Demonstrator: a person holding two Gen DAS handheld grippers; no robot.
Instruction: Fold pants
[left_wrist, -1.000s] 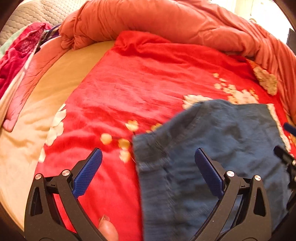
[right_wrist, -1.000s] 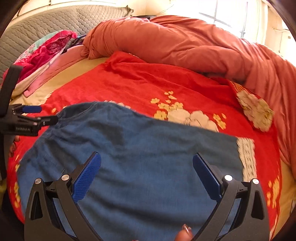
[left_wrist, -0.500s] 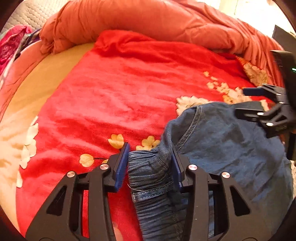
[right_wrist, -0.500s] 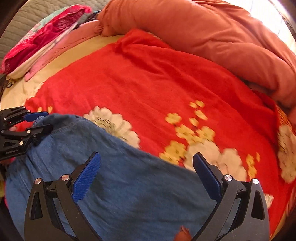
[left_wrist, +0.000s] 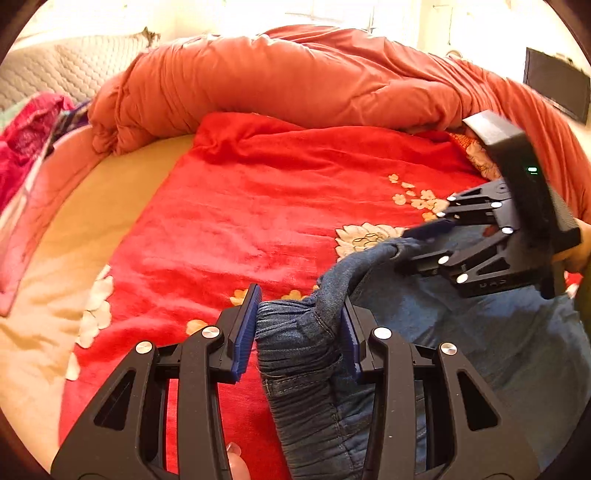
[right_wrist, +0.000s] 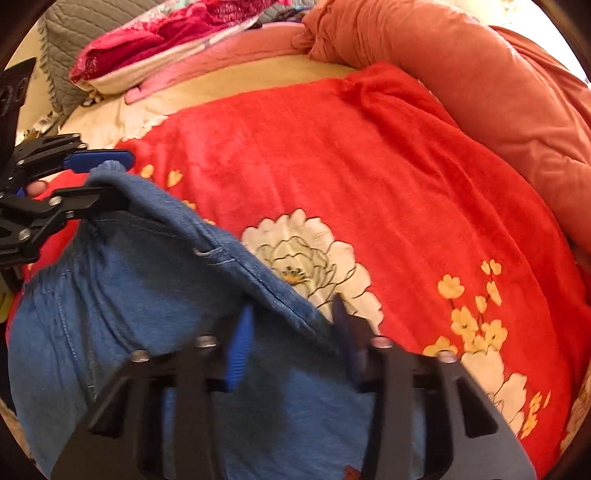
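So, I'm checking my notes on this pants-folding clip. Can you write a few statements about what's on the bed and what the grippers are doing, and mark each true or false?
1. The left gripper is clamped on the gathered waistband of the blue pants. True.
2. The right gripper hangs open above bare blanket. False: its jaws have just been closing and grip the pants' edge.
3. The pants lie on a red flowered blanket. True.
4. The orange quilt covers the pants. False: it is bunched up beyond the blanket.
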